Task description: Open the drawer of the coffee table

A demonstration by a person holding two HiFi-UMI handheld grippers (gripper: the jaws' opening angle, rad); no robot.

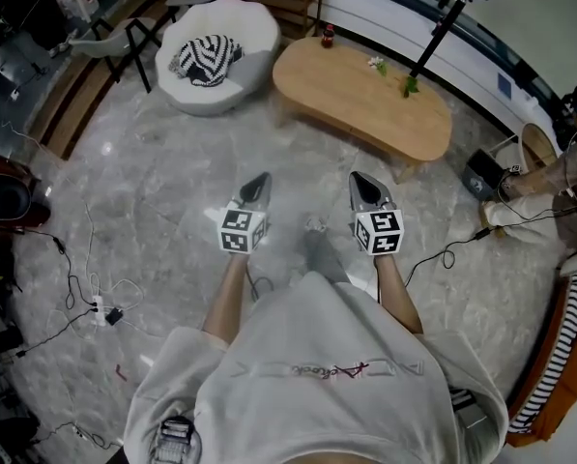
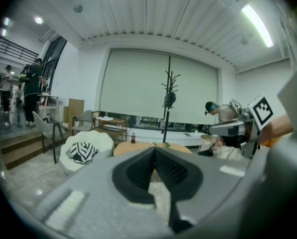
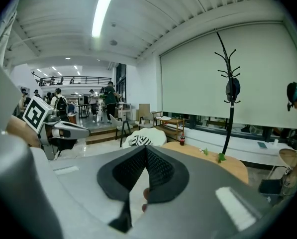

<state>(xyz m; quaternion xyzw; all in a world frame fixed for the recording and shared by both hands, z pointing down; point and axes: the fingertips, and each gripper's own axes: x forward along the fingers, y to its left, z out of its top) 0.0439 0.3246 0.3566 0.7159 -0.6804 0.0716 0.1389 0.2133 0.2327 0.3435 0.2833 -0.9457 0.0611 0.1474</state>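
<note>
A long oval wooden coffee table [image 1: 365,95] stands ahead of me on the marble floor, well beyond both grippers. Its drawer does not show from here. On its top are a small dark bottle [image 1: 328,36] and a green sprig [image 1: 408,85]. My left gripper [image 1: 259,184] is held out level at the lower centre, shut and empty. The right gripper [image 1: 362,186] hangs beside it, also shut with nothing in it. The table [image 2: 153,146] appears far off in the left gripper view. The table [image 3: 213,161] sits past the closed jaws in the right gripper view.
A white round armchair [image 1: 216,56] with a striped cloth [image 1: 207,59] stands left of the table. A black tripod pole [image 1: 441,27] rises behind it. Cables and a power strip [image 1: 100,309] lie on the floor at left. A seated person [image 1: 559,177] is at right. An orange striped seat [image 1: 559,375] fills the lower right.
</note>
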